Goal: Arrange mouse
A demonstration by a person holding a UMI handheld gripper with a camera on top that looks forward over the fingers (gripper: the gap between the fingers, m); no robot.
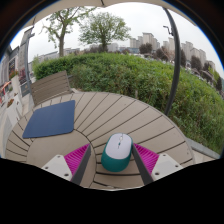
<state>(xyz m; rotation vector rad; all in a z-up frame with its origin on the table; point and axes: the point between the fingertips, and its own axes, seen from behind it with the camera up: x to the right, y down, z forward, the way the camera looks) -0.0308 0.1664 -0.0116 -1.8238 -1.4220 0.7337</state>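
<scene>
A teal mouse with a white top (117,150) sits between my two fingers, over the round wooden slatted table (120,115). My gripper (116,160) is shut on the mouse, with the dark fingers (140,160) against its left and right sides. A dark blue mouse mat (50,119) lies flat on the table, ahead and to the left of the fingers, apart from the mouse.
The table's curved edge runs ahead and to the right. A wooden bench or chair (50,87) stands beyond the mat. A green hedge (150,75) rises behind the table, with trees and buildings further off.
</scene>
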